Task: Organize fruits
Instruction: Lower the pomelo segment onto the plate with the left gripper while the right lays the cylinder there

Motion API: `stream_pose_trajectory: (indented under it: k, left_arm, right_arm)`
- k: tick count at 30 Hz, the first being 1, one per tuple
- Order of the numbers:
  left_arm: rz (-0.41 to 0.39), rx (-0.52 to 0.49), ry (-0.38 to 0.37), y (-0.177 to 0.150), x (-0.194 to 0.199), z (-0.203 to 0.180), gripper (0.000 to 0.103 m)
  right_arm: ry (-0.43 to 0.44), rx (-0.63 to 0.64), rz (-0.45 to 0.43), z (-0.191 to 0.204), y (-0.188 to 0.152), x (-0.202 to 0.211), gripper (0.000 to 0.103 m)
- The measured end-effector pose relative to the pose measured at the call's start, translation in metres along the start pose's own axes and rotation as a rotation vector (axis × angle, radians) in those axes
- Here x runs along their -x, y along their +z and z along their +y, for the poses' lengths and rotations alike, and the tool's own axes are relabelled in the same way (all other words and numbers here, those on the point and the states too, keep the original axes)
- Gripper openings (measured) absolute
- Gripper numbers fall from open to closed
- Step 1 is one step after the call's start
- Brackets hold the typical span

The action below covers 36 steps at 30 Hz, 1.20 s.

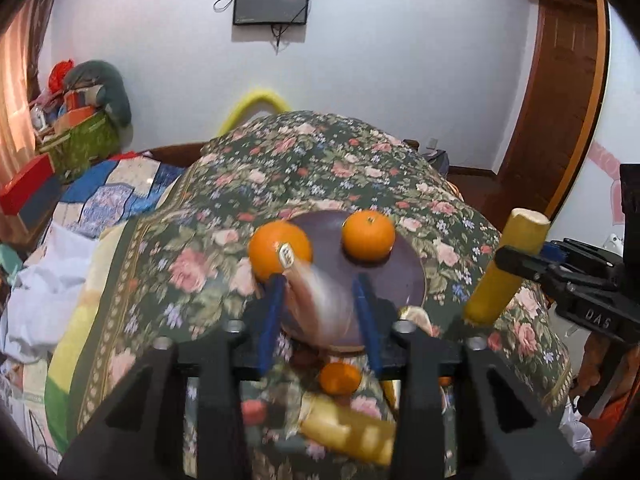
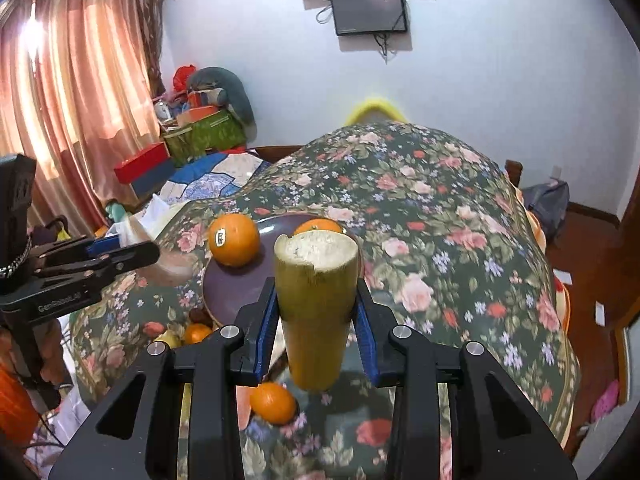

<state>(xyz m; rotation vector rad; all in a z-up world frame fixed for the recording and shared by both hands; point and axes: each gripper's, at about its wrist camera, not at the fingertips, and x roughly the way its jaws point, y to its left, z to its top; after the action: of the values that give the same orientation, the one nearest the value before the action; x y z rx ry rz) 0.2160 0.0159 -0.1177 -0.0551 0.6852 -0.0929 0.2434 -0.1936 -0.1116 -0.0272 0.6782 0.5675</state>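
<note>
A dark purple plate [image 1: 400, 276] [image 2: 240, 284] sits on the floral tablecloth. One orange [image 1: 368, 234] [image 2: 318, 226] rests on it. A second orange with a white sticker [image 1: 278, 250] [image 2: 234, 240] sits at its left rim. My left gripper [image 1: 320, 292] is open just behind the stickered orange, with a blurred pale streak between its blue pads. My right gripper [image 2: 316, 312] is shut on a yellow cut sugarcane piece [image 2: 316, 308] [image 1: 504, 268], held upright right of the plate. A small orange [image 1: 340, 378] [image 2: 274, 402] and a yellow piece [image 1: 348, 432] lie near the front edge.
The round table wears a floral cloth [image 1: 320, 168] [image 2: 440, 220]. Another small orange [image 2: 196, 334] lies left of the plate. A cluttered bed with boxes [image 1: 72, 148] [image 2: 192, 140] stands to the left, a wooden door [image 1: 560, 100] to the right.
</note>
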Motion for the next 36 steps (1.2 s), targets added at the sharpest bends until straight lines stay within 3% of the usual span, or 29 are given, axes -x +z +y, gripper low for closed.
stream_pose_trajectory:
  k: [5, 10, 15, 21, 25, 30, 36]
  left_arm:
    - [-0.011, -0.019, -0.018, 0.010, -0.018, -0.004, 0.023]
    - [0.037, 0.025, -0.044, 0.009, -0.035, 0.009, 0.023]
    - [0.062, 0.023, -0.018, 0.003, -0.043, 0.016, 0.024]
    - [0.127, 0.043, -0.072, -0.006, -0.056, 0.020, 0.031]
    - [0.176, 0.046, -0.127, -0.012, -0.064, 0.015, 0.043]
    - [0.218, -0.018, -0.134, -0.026, -0.071, 0.000, 0.049]
    - [0.262, -0.022, -0.145, -0.036, -0.086, -0.005, 0.049]
  right_arm:
    - [0.019, -0.008, 0.010, 0.001, 0.004, -0.019, 0.032]
    - [0.032, -0.011, 0.020, 0.000, 0.007, -0.034, 0.032]
    - [0.033, -0.002, 0.022, 0.001, 0.012, -0.048, 0.032]
    - [0.061, 0.022, 0.057, 0.009, 0.018, -0.071, 0.032]
    - [0.053, 0.066, 0.058, 0.020, 0.018, -0.079, 0.032]
    - [0.054, 0.075, 0.065, 0.020, 0.023, -0.086, 0.032]
    - [0.089, 0.045, 0.080, 0.017, 0.025, -0.092, 0.034]
